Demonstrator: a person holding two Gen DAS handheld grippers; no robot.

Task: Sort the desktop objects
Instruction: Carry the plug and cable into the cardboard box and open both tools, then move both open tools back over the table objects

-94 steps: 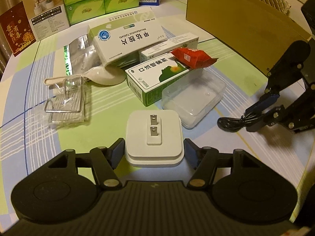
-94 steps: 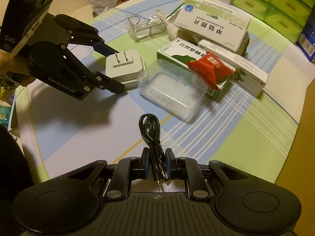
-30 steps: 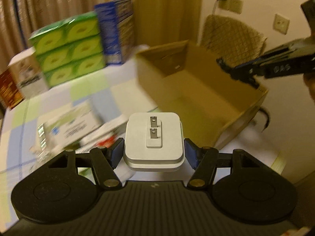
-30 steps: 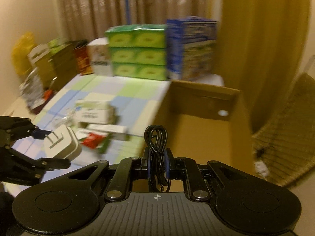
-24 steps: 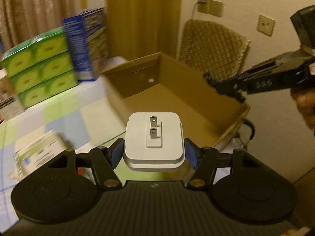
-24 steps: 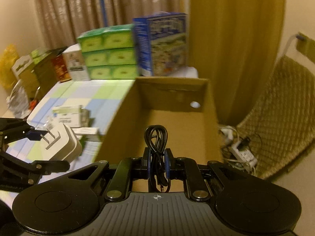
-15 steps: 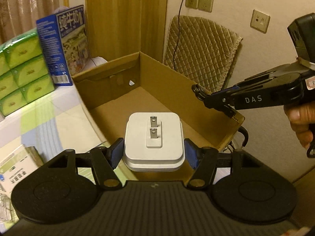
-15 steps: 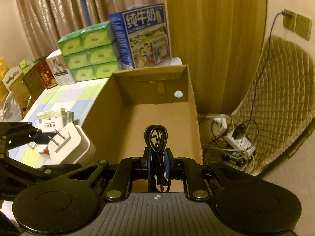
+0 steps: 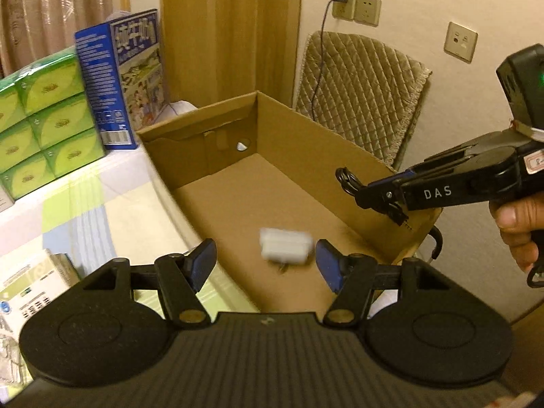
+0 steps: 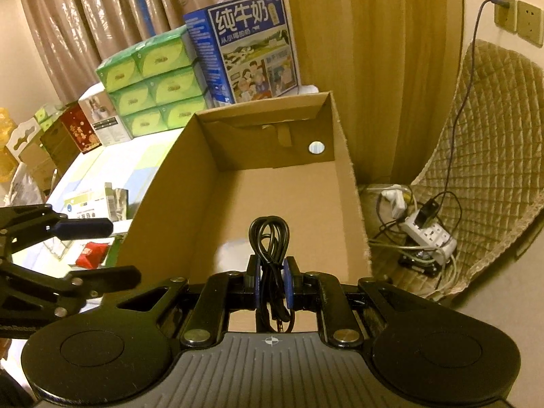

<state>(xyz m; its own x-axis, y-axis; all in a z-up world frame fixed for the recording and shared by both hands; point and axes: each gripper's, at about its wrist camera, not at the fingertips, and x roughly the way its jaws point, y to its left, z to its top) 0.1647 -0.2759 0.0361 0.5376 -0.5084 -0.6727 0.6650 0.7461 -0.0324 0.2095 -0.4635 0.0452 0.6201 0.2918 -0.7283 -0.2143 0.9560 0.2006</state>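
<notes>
Cardboard box (image 9: 299, 204): brown, open-topped, standing at the edge of the surface (image 9: 85, 204); its floor is bare apart from one white item.
Left gripper (image 9: 266, 260): jaws spread wide with nothing between the blue pads; it hangs over the near end of the box.
Charger: the white plug adapter (image 9: 285, 248) shows as a smeared pale block low inside the box, between the open jaws in this view; whether it is lying on the floor or falling cannot be told from the blur.
Right gripper (image 10: 271, 282): jaws clenched on a coiled black cable (image 10: 270, 234), held above the box near its right wall.
Cable appearance: thin, glossy black, wound into a small loop bundle; the loops stand above the pads and an audio-type plug tip hangs below them.
Step in hand: dropping the cable into the box, judged from its position over the opening.
How to do it well: bring the bundle in over the middle of the floor, away from the right wall, lower it somewhat, then open the jaws fully so that no loop catches on a pad.
Risk: a limp coil may snag on one pad or unwind as it falls; released too near the wall, it could hang over the rim.
Left gripper's next need: probably to clear the opening, leaving room for the right one.
Still on the surface: medicine cartons (image 10: 86, 204) and a red packet (image 10: 91, 251) lie beside the box, unsorted.
</notes>
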